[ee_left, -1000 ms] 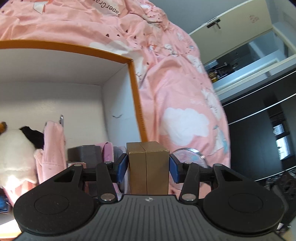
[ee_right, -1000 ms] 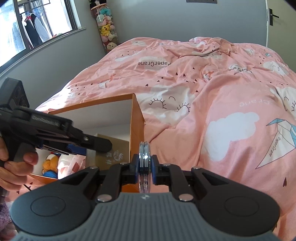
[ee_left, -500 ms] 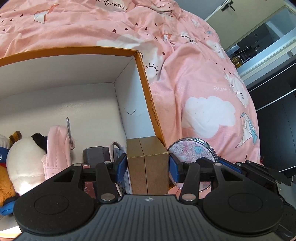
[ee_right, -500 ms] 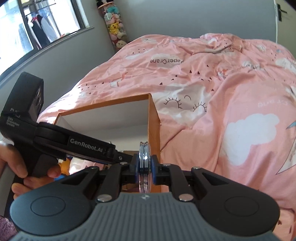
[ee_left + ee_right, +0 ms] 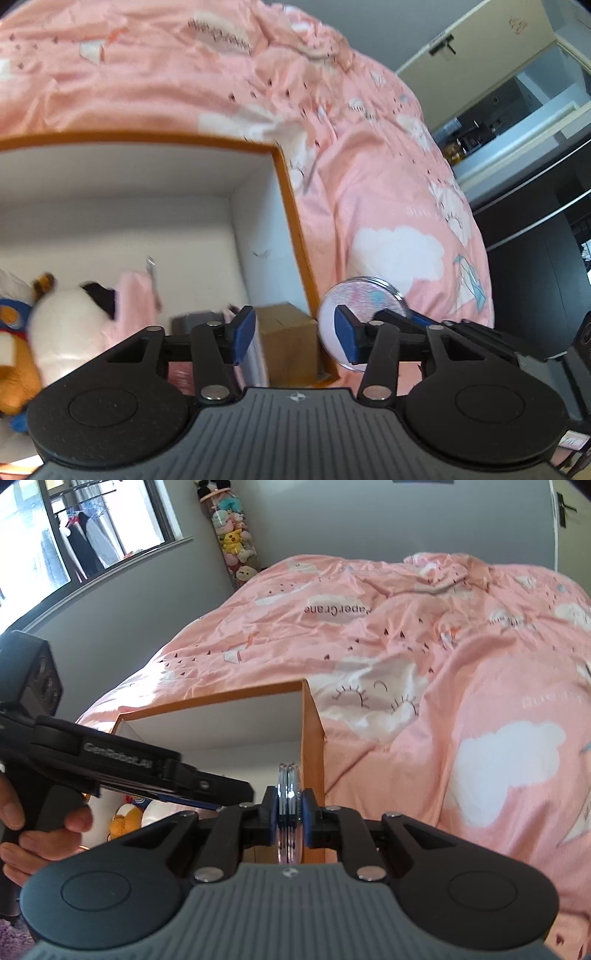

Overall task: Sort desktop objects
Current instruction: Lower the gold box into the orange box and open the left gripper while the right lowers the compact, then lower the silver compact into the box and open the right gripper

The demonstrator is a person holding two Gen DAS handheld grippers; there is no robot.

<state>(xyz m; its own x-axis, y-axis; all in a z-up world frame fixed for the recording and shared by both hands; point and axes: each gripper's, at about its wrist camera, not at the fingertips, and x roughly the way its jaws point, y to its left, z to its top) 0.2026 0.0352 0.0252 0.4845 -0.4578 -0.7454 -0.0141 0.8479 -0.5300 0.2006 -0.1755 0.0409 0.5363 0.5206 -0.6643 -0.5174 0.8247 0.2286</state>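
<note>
Writing: "GenRobot.AI" reads in pale letters along the body of the left tool as the right wrist view catches it; "PaperCrane" is printed upside down on the pink duvet (image 5: 424, 635).
Left tool: the left tool (image 5: 293, 334) stands with its blue pads well apart and grips nothing; a hand (image 5: 40, 830) holds its handle.
Brown carton: the brown carton (image 5: 288, 341) sits inside the storage box, in its near right corner against the right wall, seen through the gap between the open pads and touching neither.
Right tool: the right tool (image 5: 290, 814) is pinched narrow on a round badge (image 5: 289, 801), held edge-on and upright in the right wrist view.
Badge: in the left wrist view its pale patterned face (image 5: 360, 314) shows just outside the box's right wall, above the duvet.
Storage box: the orange-rimmed storage box (image 5: 291, 206) with white inner walls rests on the bed.
Box contents: a white and black plush toy (image 5: 62, 328), a pink pouch (image 5: 135, 299) beside it, and a grey block (image 5: 195, 321) just left of the carton; blur hides finer detail.
Surroundings: a tall clear tube of plush toys (image 5: 232, 535) stands in the room corner, by the window (image 5: 74, 535).
</note>
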